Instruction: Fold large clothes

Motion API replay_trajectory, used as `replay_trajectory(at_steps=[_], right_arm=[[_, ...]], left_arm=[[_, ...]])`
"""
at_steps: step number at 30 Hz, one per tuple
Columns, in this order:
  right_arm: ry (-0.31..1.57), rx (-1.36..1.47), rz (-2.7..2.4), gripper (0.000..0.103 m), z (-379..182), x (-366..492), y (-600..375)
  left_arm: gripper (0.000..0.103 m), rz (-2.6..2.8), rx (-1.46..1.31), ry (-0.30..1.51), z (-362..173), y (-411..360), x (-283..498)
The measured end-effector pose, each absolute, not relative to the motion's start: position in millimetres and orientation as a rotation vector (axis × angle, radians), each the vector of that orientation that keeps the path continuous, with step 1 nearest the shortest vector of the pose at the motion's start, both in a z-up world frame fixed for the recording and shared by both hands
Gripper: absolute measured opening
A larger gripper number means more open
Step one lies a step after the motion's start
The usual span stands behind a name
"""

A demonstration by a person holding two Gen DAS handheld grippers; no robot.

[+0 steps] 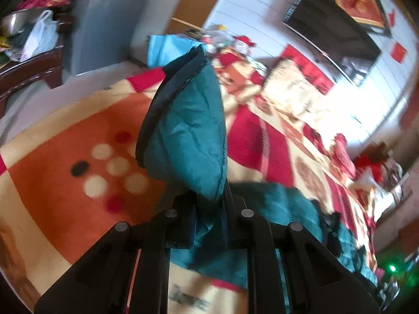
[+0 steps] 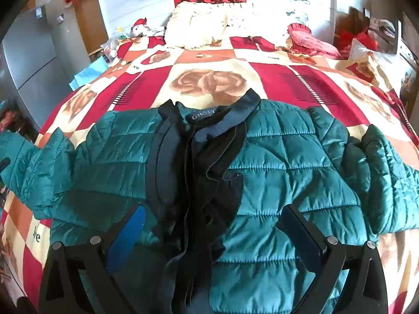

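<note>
A teal quilted jacket (image 2: pixel 288 157) with a black lining and collar lies face up on the bed, sleeves spread left and right. My right gripper (image 2: pixel 212 225) is open and hovers just above the jacket's middle, one finger on each side of the dark front opening. My left gripper (image 1: pixel 209 204) is shut on the end of the jacket's left sleeve (image 1: pixel 188 130) and holds its dark-edged cuff lifted above the blanket. That sleeve also shows at the left edge of the right wrist view (image 2: pixel 31 162).
The bed is covered by a red, cream and orange patterned blanket (image 2: pixel 209 78), with cream pillows (image 2: pixel 209 23) at the head. A grey fridge (image 2: pixel 28 57) stands on the left. A dark wooden table (image 1: pixel 28 65) holds bags and a bowl. A TV (image 1: pixel 337 28) hangs on the wall.
</note>
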State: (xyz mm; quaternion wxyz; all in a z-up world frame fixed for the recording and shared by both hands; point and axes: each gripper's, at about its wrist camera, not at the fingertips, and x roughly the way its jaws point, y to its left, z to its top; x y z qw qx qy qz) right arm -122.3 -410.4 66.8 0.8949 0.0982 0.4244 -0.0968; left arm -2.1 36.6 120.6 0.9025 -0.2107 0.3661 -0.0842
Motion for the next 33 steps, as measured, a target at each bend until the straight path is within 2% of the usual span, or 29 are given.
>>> replay_trajectory(at_steps=[8, 16, 24, 33], right_arm=[[0.876, 0.204, -0.215, 0.103, 72, -148, -421], [0.875, 0.241, -0.246, 0.103, 72, -169, -445], [0.891, 0.274, -0.263, 0.103, 63, -177, -461], [0.916, 0.317, -0.291, 0.103, 51, -185, -480]], left_arm=[[0.014, -0.332, -0.362, 0.769, 148, -47, -46], [0.014, -0.454, -0.276, 0.818, 147, -131, -63], [0.014, -0.519, -0.189, 0.867, 128, -195, -75], [0.014, -0.516, -0.135, 0.967, 84, -238, -71]])
